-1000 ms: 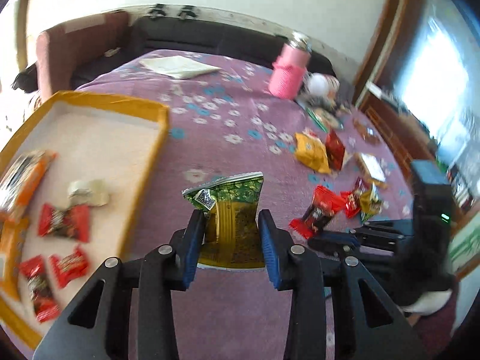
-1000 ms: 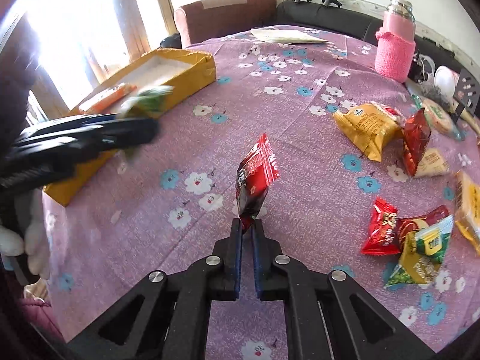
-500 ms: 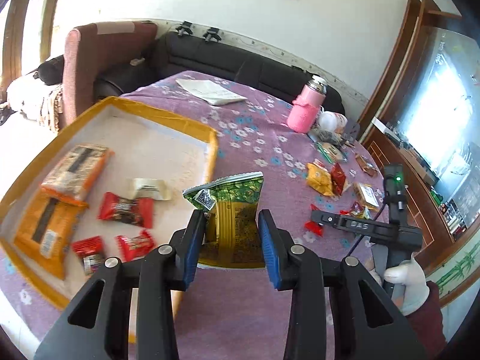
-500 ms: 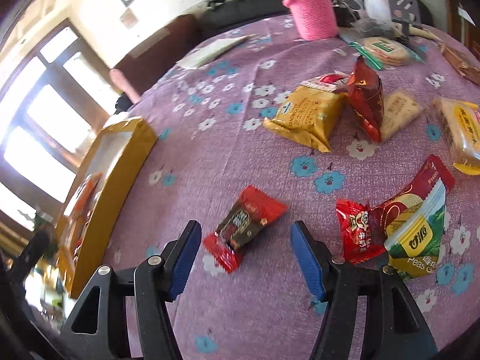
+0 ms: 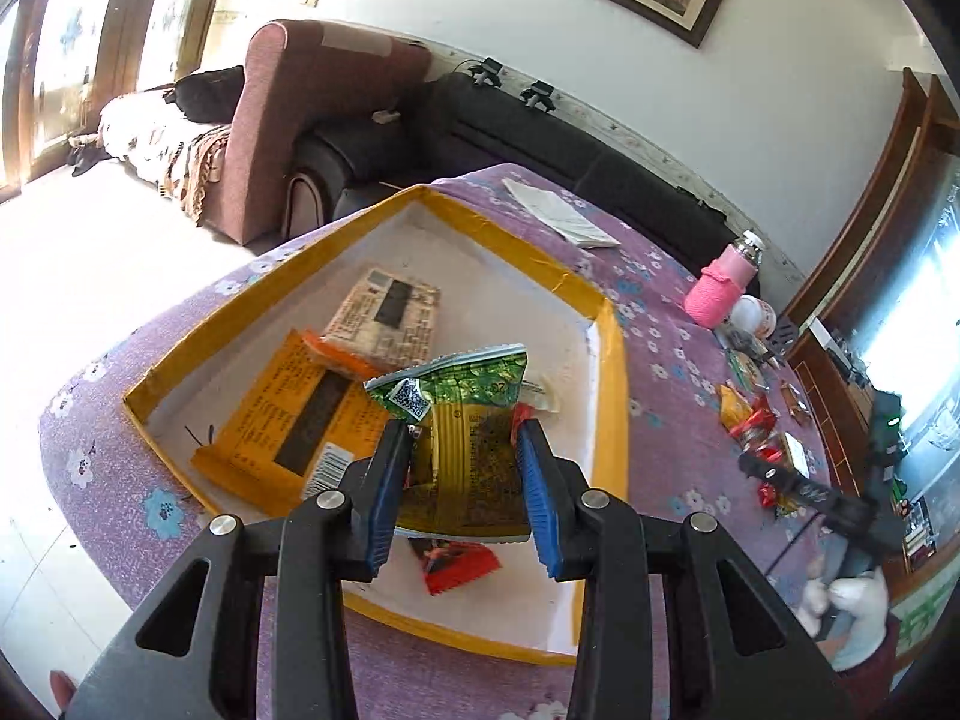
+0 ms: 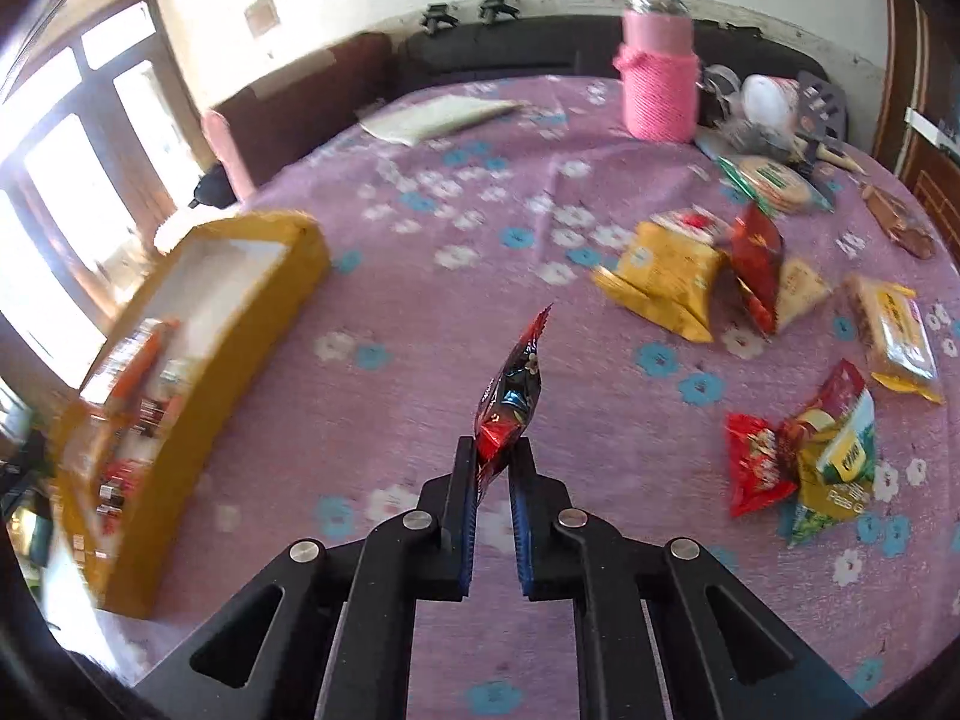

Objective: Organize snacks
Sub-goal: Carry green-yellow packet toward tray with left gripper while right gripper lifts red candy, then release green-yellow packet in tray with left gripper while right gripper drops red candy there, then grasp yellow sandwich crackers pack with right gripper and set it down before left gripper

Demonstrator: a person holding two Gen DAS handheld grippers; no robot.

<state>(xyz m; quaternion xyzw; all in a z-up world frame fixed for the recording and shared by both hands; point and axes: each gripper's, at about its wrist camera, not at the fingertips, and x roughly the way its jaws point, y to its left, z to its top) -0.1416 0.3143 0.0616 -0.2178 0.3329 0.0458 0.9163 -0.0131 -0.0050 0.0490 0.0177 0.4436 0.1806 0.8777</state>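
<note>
My left gripper (image 5: 462, 426) is shut on a green and yellow snack packet (image 5: 468, 468), which it holds over the white inside of the yellow box (image 5: 612, 396). In the box lie an orange pack (image 5: 288, 420), a beige pack (image 5: 390, 312) and a red candy (image 5: 456, 564). My right gripper (image 6: 495, 450) is shut on the lower end of a red candy packet (image 6: 510, 384), held upright above the purple flowered tablecloth (image 6: 420, 312). The yellow box (image 6: 198, 420) stands to its left.
Loose snacks lie at the right of the table: a yellow bag (image 6: 660, 276), a red bag (image 6: 756, 264), a biscuit pack (image 6: 894, 336), and red and green packets (image 6: 810, 456). A pink bottle (image 6: 660, 90) and a paper (image 6: 432, 114) sit at the back. A sofa is beyond.
My left gripper carried its packet from above the tablecloth to above the box. My right gripper opened, leaving the red packet lying on the cloth, then shut on it again and lifted it.
</note>
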